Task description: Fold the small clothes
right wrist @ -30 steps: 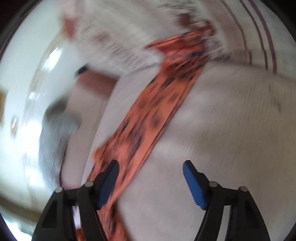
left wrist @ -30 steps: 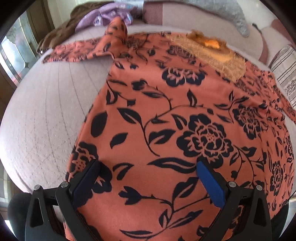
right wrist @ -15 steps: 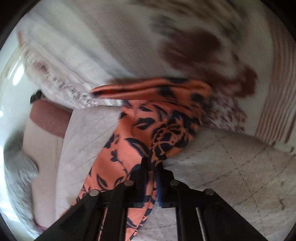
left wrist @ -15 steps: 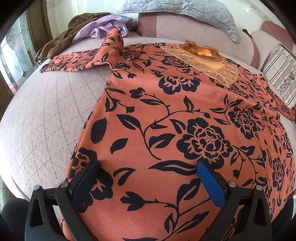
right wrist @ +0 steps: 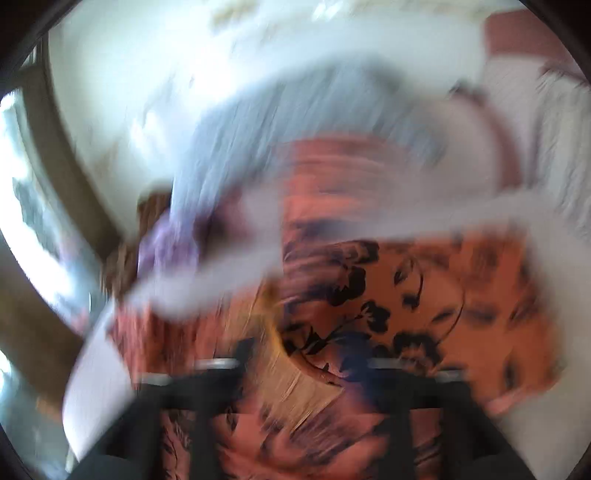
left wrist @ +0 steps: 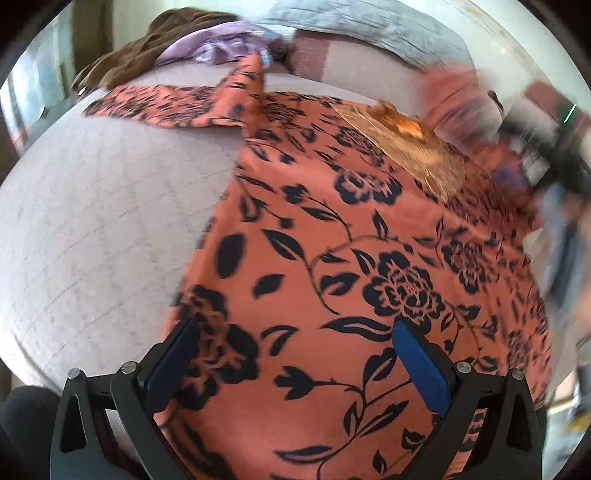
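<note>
An orange garment with a black flower print [left wrist: 351,258] lies spread on the bed, its tan lace neckline [left wrist: 424,155] at the far end. One sleeve [left wrist: 177,103] stretches out to the left. My left gripper [left wrist: 295,358] hovers open over the near hem, with nothing between its pads. The right wrist view is heavily blurred. In it my right gripper [right wrist: 299,354] is over the garment [right wrist: 406,288] beside the lace [right wrist: 295,387]. Its jaws are opening, and no cloth is pinched between them. A folded orange piece lies across the garment there.
The pale quilted bed cover [left wrist: 92,221] lies bare left of the garment. Brown and purple clothes [left wrist: 177,51] are piled at the far left. A grey quilted pillow [left wrist: 362,26] lies along the back. Blurred shapes move at the right edge.
Half a second ago the right gripper was shut on the orange sleeve; its jaws now stand apart and it has swung over the garment's body. The left gripper has shifted slightly above the hem.
</note>
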Available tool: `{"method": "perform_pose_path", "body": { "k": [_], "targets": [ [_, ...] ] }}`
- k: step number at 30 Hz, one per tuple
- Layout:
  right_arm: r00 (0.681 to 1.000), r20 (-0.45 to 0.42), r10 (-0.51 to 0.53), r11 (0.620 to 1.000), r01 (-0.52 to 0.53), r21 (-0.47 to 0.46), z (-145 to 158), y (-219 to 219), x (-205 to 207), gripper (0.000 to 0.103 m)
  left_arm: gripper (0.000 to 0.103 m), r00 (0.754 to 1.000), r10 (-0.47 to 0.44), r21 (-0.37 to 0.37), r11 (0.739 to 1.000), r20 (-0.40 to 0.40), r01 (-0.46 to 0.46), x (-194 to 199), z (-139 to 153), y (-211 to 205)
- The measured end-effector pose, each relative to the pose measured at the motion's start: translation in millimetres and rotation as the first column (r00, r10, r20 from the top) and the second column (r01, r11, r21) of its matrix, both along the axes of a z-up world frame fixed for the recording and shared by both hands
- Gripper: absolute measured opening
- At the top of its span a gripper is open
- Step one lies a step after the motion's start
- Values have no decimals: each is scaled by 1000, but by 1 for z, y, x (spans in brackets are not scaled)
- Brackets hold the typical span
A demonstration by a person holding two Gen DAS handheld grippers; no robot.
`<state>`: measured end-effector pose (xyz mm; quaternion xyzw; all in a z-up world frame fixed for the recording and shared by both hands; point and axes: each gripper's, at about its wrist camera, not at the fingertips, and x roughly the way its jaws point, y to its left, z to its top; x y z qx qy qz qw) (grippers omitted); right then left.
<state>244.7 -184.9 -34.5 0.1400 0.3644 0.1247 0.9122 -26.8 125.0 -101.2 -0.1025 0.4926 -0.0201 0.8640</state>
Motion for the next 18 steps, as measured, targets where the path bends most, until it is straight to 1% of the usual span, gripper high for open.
{"method": "perform_pose_path", "body": {
  "k": [1,2,3,4,6,7,8,10,12,14,15,16,18],
  "targets": [
    [998,-57,21,1000,-22,-14,-27,18,3,89,103,1000,9,-14,1000,4,-9,0,6,6],
    [990,-136,38,999,-41,-24,-54,31,4,89,103,1000,16,-19,1000,15,-15,0,12,11],
    [980,-195,40,999,-43,-9,-74,36,3,89,103,999,20,-19,1000,31,-20,0,19,14],
    [978,-205,31,1000,-29,13,-82,33,0,89,103,998,21,-24,1000,56,-20,1,27,18],
    [986,-169,8,999,0,48,-81,21,-19,89,103,996,12,-65,998,83,-7,10,36,19],
    [989,-146,1,999,6,50,-77,17,-34,90,103,996,-7,-109,994,88,16,22,40,17],
    [992,-124,-6,999,10,38,-74,6,-40,90,103,996,-22,-141,989,90,34,32,44,14],
    [995,-98,-26,999,27,16,-64,-12,-47,90,103,994,-37,-226,972,106,61,61,53,7],
    [995,-94,-45,999,46,14,-60,-33,-58,90,103,993,-45,-336,938,110,80,96,57,1],
    [993,-98,-59,998,61,21,-57,-50,-69,90,103,997,-35,-427,902,73,63,137,54,-5],
    [993,-99,-69,997,73,34,-60,-61,-80,90,103,998,-37,-480,875,48,55,156,48,-9],
    [992,-101,-75,996,80,44,-63,-68,-84,90,101,1000,-26,-520,854,-2,21,177,38,-15],
    [990,-114,-84,994,91,57,-72,-77,-95,90,95,997,-23,-523,852,-79,-22,206,18,-27]
  ]
}}
